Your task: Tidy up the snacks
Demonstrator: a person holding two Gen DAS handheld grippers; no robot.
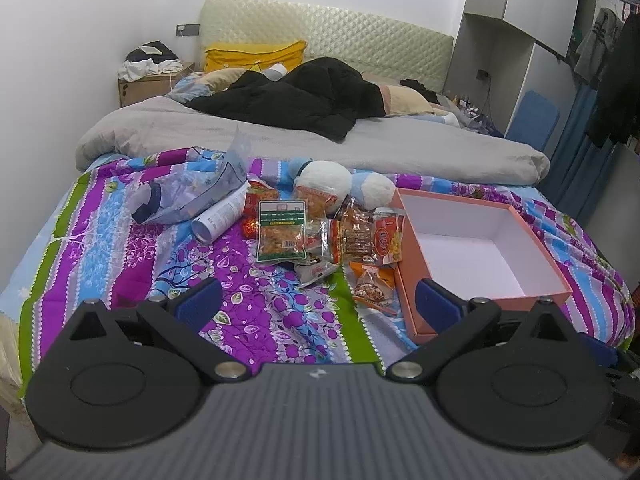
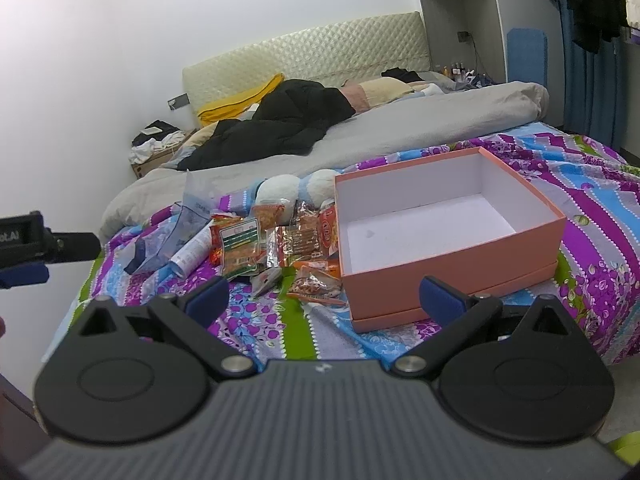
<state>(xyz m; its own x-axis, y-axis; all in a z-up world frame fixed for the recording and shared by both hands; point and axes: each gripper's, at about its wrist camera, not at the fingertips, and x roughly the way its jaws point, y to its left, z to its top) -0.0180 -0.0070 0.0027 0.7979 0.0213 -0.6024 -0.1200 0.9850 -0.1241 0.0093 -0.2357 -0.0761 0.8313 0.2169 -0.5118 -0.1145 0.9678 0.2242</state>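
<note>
Bedroom clutter framed the scene: a bed (image 1: 312,140) with a grey duvet, a black coat near the headboard, and a striped floral bedsheet (image 1: 256,304) spread over the foot end. On that sheet, ahead of both sets of fingers, lay a heap of snack packets (image 1: 320,236) beside an open pink box (image 1: 416,280) with a bare white interior. The heap touched the box's left wall and sat ahead of the left gripper (image 1: 318,304), between its fingers in that view; from the right gripper (image 2: 326,300) the heap lay ahead and slightly left, the box ahead and right. Both grippers had their fingers spread wide apart, holding nothing and hovering short of the pile.

Nothing seemed packed yet, so the step in hand looked like choosing a first packet. The green-labelled packet (image 1: 282,232) lay flat on top, its long axis running away from the left fingers, label up. Closing across its narrow width would likely give a firm pinch. The small nut packet (image 1: 372,290) nearest the box lay skewed, its long axis running diagonally. A white tube (image 1: 220,216) and a clear plastic bag (image 1: 192,196) left of the heap were probably not snacks and best left alone.
</note>
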